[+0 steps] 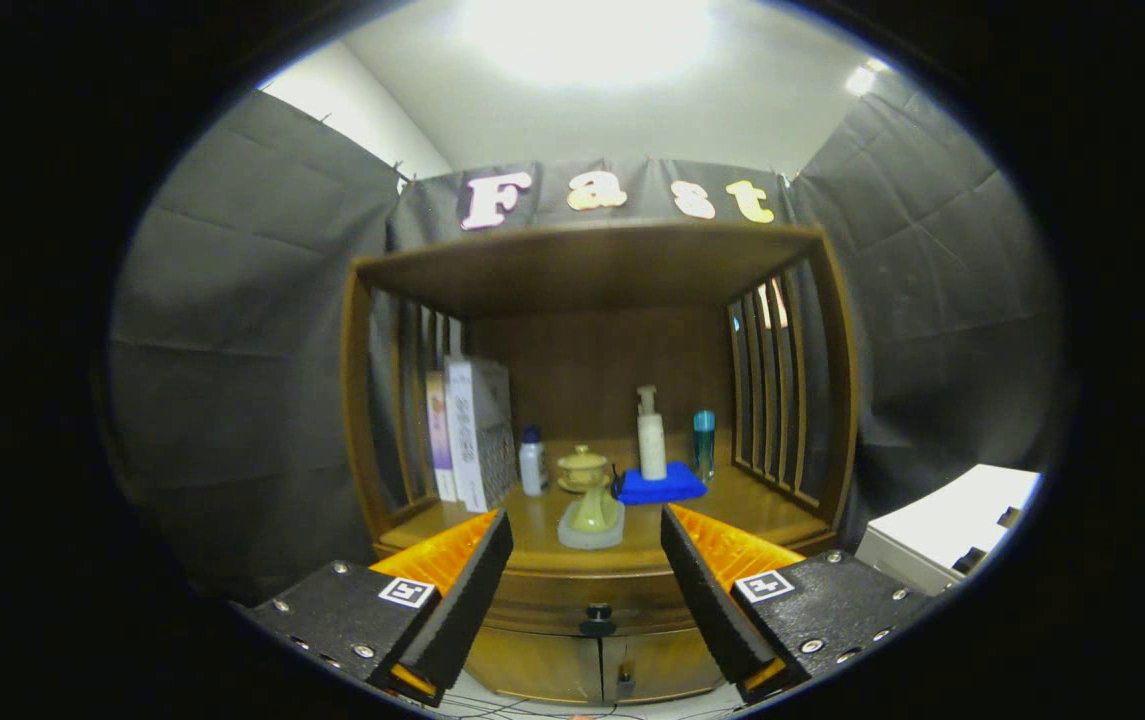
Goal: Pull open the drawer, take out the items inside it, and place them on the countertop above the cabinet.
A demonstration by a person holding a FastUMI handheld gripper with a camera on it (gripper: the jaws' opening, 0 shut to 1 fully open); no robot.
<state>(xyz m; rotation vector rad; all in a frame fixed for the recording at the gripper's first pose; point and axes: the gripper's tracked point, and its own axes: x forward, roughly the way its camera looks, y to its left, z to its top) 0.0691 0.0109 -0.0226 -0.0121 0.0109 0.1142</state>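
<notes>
The drawer [587,592] sits shut in the front of the wooden cabinet [592,420], directly under the countertop [732,505], and its small dark knob [597,619] lies in the gap between the two fingers, ahead of them and a little below the level of their tips. The gripper [587,535] is spread wide and holds nothing — neither finger touches the knob or the drawer front. Below the drawer, two cabinet doors [597,665] meet at a centre seam. Above the drawer, at the front of the countertop, stands a pale green vase-shaped piece on a light base [592,518], just beyond the fingertips; behind it is a yellowish lidded cup [582,467]. To the right of that cup lies a folded blue cloth [662,485] with a white pump bottle [650,435] standing on it, and a teal bottle [703,440] beside. Left of the cup stands a small white bottle with a blue cap [532,462], then upright boxes [472,435] against the slatted side — all well beyond the fingers.
</notes>
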